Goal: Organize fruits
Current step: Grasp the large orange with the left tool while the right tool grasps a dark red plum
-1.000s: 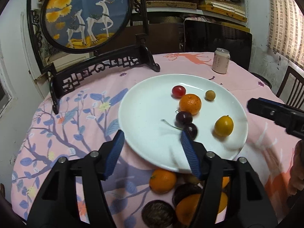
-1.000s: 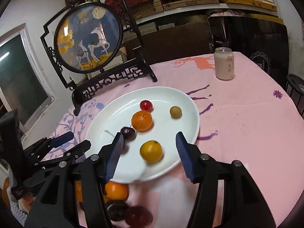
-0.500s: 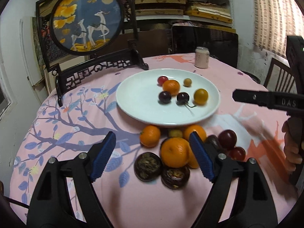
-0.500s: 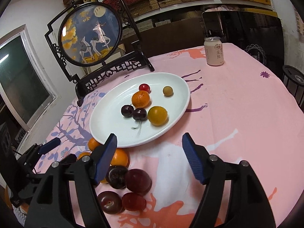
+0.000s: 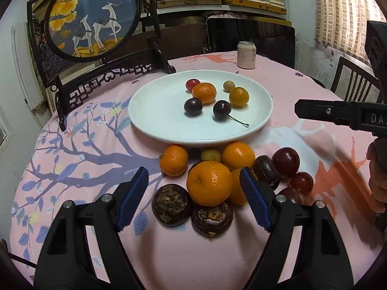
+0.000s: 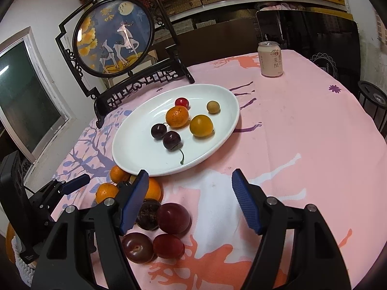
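Note:
A white plate [image 5: 154, 123] [image 6: 135, 154] holds a tangerine [image 5: 204, 92], a yellow fruit [image 5: 238, 96], two dark cherries [image 5: 193, 106], a red cherry tomato [image 5: 192, 83] and a small tan fruit [image 5: 228, 85]. In front of the plate lies a pile: oranges [image 5: 209, 186], mangosteens [image 5: 171, 205] and red plums [image 5: 285, 162] [image 6: 173, 217]. My left gripper [image 5: 193, 198] is open and empty, above the big orange. My right gripper [image 6: 189, 203] is open and empty, just right of the plums.
A framed deer picture on a black stand [image 5: 92, 17] [image 6: 116, 41] stands behind the plate. A drink can [image 5: 246, 54] [image 6: 270, 58] stands at the far side of the pink tablecloth. Dark chairs [image 5: 251, 36] are beyond the table.
Both grippers have pulled back from over the plate toward the near side of the table, bringing the pile of loose fruit into view. Both stay open.

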The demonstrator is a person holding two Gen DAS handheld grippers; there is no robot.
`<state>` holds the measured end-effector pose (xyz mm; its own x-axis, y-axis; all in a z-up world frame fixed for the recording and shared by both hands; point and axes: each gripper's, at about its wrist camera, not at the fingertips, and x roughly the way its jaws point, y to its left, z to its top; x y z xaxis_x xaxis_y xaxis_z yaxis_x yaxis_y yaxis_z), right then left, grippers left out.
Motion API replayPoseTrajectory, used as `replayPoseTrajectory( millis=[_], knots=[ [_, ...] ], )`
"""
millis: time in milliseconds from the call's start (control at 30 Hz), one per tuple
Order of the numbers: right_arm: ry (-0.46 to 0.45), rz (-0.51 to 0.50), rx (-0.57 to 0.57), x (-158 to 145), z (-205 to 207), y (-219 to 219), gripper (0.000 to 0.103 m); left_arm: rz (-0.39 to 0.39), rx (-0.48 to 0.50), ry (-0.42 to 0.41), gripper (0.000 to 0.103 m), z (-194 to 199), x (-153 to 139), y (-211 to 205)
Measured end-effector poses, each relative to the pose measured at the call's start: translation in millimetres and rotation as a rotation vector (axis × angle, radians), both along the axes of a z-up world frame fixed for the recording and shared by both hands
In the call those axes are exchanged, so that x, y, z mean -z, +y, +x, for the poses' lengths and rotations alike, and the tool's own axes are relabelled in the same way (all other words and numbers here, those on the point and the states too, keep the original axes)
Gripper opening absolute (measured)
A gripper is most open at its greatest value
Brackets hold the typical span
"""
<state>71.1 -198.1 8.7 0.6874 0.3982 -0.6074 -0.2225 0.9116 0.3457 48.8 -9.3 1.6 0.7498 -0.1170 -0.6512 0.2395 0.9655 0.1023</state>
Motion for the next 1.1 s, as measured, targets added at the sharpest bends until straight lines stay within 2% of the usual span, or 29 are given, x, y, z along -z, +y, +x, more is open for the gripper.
replayPoseTrajectory(
  millis=[100,200,533,667,767,867,933,967,1000,1100],
  knots=[
    [0.013,-0.007,0.001,2.0,0.9,1.0,0.071,-0.010,0.013,0.024,0.062,3.5,4.1,-1.1],
    [0.025,-0.011,-0.002,4.5,2.5,2.3,0.071,-0.045,0.043,0.038,0.042,5.3,4.8,-1.6],
    [0.143,0.001,-0.079,25.3,10.2,11.3,0.070,-0.076,-0.048,0.026,0.041,9.1,-3.0,17.4],
    [0.177,0.006,-0.112,32.7,8.9,16.2,0.061,-0.067,-0.047,0.023,0.041,8.5,-3.1,15.9],
    [0.190,-0.017,-0.124,37.4,5.9,20.6,0.059,-0.058,-0.045,0.021,0.041,7.8,-2.6,15.0],
    [0.191,-0.008,-0.155,40.2,4.1,24.4,0.050,-0.057,-0.046,0.021,0.041,7.5,-2.5,14.7],
    [0.202,-0.015,-0.165,44.4,5.0,26.7,0.049,-0.054,-0.043,0.026,0.042,7.8,-1.8,14.0],
    [0.194,-0.025,-0.165,44.8,4.5,28.2,0.046,-0.051,-0.040,0.031,0.042,7.7,-0.7,13.1],
    [0.189,-0.031,-0.172,44.4,3.5,29.8,0.037,-0.045,-0.034,0.038,0.042,8.2,1.2,11.3],
    [0.165,-0.042,-0.163,40.9,0.9,29.6,0.037,-0.027,-0.027,0.040,0.042,7.8,3.8,7.9]
  ],
)
